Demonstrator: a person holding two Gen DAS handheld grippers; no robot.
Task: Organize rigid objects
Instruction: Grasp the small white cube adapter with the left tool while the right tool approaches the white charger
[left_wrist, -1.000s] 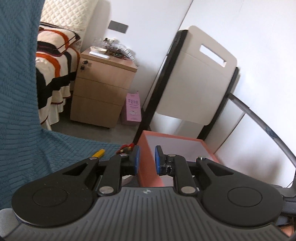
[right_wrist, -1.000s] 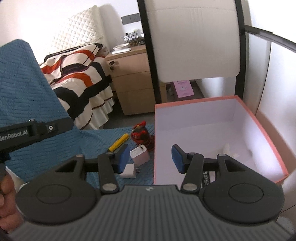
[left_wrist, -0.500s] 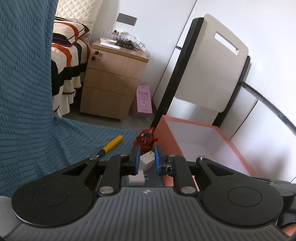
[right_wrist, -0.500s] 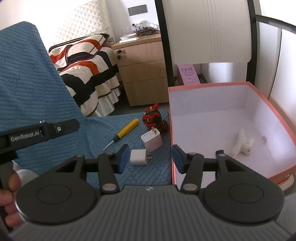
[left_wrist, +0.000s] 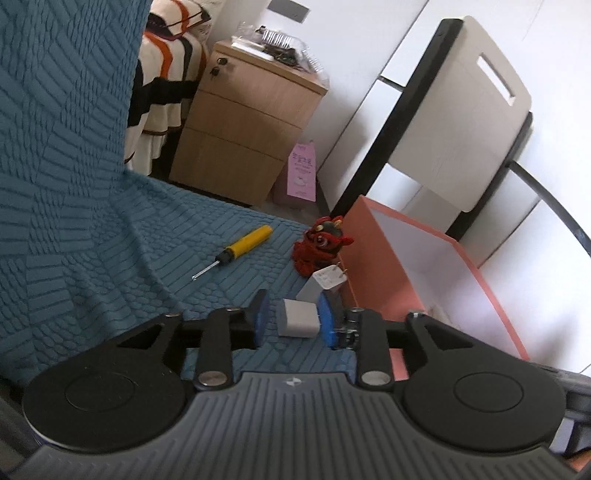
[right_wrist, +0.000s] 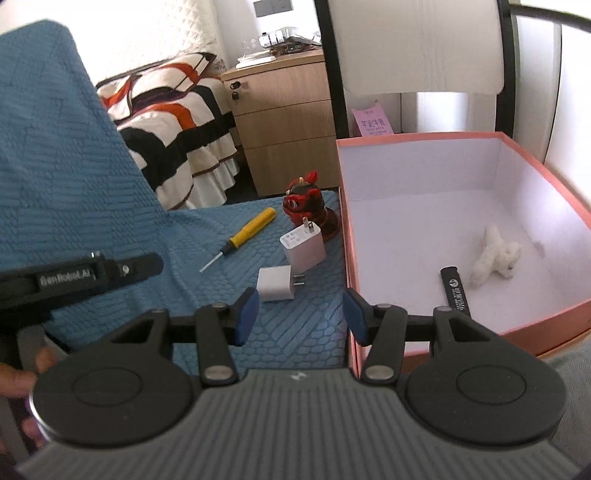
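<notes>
The left gripper (left_wrist: 291, 317) has just been opening its blue-padded jaws, and the small white cube-shaped plug charger (left_wrist: 300, 322) now sits between them on the cloth; its right face looks close against the right pad (left_wrist: 326, 318), while a clear gap separates it from the left pad, so nothing is clamped. The charger is a plain matte white block with rounded corners, lying on its side; in the right wrist view its two metal prongs point toward the box (right_wrist: 276, 283). Just beyond it a second, taller white charger with a printed label (left_wrist: 325, 282) leans with its prongs up, close to the box wall. Behind that stands a red lion-like figurine with dark eyes and small horns (left_wrist: 320, 246), and to its left a yellow-handled screwdriver with a thin steel shaft (left_wrist: 236, 252) lies diagonally.

The right gripper (right_wrist: 300, 315) hangs with its jaws standing apart and holds nothing; only the teal quilted cloth (right_wrist: 110, 206) and the box's near corner show between its pads. All loose items rest on this cloth, which drapes up behind on the left.

To the right stands the salmon-pink cardboard box with a white interior (right_wrist: 546, 173), open at the top. Inside lie a small fluffy white plush toy (right_wrist: 496, 256) and, just beside it, a black flat stick with white print (right_wrist: 456, 290)
</notes>
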